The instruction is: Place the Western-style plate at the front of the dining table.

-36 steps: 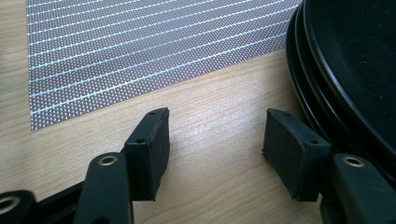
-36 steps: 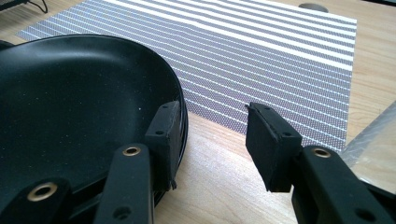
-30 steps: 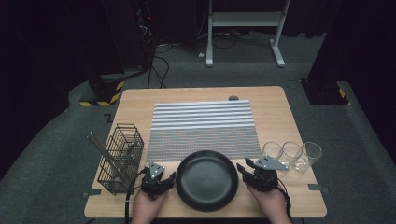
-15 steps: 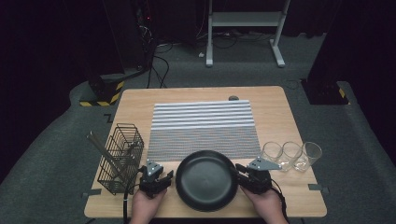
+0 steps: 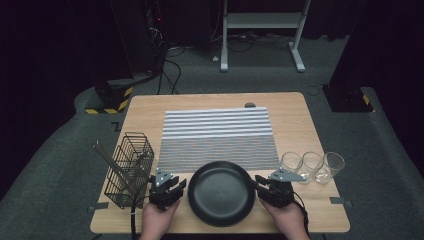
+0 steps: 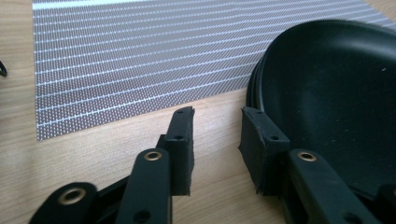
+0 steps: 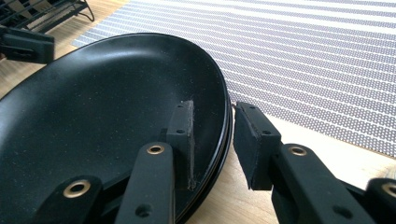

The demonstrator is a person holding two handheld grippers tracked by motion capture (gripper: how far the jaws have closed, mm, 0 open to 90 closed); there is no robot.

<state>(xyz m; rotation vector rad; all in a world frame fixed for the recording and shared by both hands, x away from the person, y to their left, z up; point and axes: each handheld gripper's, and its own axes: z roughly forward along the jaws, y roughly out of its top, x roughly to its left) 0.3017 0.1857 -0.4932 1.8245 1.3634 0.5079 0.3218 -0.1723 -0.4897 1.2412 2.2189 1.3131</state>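
left tool (image 5: 176,188): closing beside plates (image 5: 220,192), gripping nothing | right tool (image 5: 261,186): straddles rim, contact unclear | plates: round, bowl-side up

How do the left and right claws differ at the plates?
Between jaws: the right claw has the rim of the stacked round black plates; the left claw has bare wooden table. Reach: one right-claw jaw lies over the dish, while the left claw's jaws sit outside the rim. Shared: both have just been closing, at opposite edges.

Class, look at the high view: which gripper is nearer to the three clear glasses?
Right. The right gripper sits at the black plate's right edge, beside the glasses; the left gripper is across the plate.
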